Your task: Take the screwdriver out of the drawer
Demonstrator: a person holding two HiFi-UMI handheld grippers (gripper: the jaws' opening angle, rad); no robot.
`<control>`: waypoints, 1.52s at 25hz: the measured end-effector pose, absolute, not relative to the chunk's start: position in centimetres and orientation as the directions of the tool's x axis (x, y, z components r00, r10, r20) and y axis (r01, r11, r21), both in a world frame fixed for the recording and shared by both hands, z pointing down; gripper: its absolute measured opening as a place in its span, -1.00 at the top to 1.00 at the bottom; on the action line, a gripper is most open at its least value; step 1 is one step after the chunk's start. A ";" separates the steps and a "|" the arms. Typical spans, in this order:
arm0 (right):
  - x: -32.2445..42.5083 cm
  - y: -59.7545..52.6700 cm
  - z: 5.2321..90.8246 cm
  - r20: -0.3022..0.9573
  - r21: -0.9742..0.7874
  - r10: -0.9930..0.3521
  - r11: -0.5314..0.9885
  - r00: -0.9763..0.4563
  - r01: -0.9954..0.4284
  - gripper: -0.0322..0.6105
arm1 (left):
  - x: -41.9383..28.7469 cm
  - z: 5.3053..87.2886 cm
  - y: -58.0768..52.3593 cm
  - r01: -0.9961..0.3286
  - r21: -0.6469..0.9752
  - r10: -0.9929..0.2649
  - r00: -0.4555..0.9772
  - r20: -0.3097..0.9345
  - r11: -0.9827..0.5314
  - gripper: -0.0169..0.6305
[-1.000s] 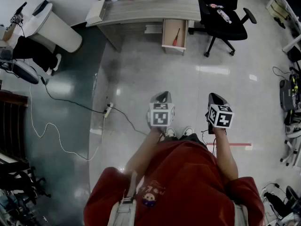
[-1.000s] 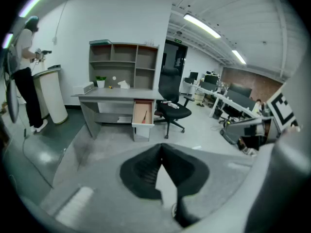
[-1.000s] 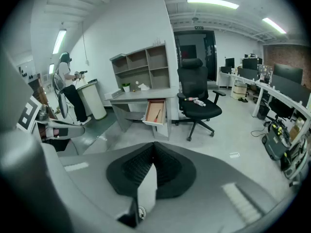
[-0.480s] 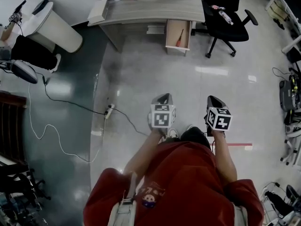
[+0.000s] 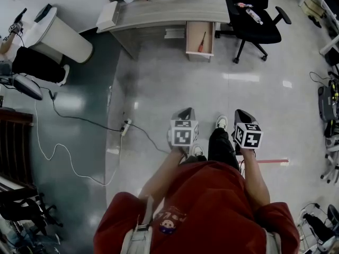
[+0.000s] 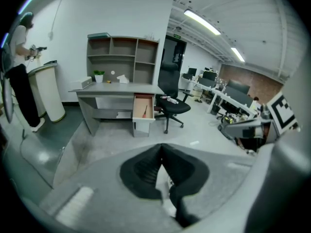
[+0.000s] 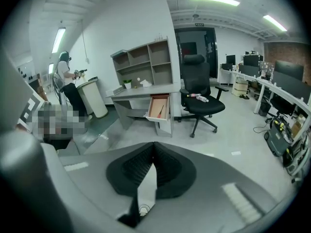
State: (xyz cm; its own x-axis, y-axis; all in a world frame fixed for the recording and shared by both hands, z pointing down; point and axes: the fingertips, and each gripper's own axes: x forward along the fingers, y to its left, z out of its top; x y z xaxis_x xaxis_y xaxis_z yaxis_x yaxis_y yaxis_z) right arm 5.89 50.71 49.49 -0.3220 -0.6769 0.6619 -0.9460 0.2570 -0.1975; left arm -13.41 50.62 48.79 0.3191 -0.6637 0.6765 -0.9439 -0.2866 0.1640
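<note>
Screwdriver [image 5: 201, 41], seemingly red, in wooden drawer [image 5: 193, 32]; left hand-held gripper [image 6: 162, 148], right hand-held gripper [image 7: 153, 146] closed.

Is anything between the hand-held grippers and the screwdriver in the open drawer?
Nothing visible: bare grey floor separates the left hand-held gripper and right hand-held gripper from the red-handled screwdriver in the wooden drawer.
</note>
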 end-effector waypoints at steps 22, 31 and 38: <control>15.0 31.9 52.8 0.674 -0.319 -0.625 0.233 -0.393 -0.919 0.90 | -4.8 50.9 33.0 -0.963 0.131 -0.615 0.251 0.747 -0.234 0.95; 20.0 24.2 52.4 0.658 -0.347 -0.628 0.236 -0.415 -0.908 0.89 | 0.7 49.0 25.0 -0.967 0.109 -0.637 0.236 0.734 -0.232 0.95; 22.5 19.4 52.4 0.639 -0.352 -0.639 0.252 -0.429 -0.901 0.89 | 3.5 47.7 20.3 -0.970 0.085 -0.669 0.220 0.710 -0.229 0.95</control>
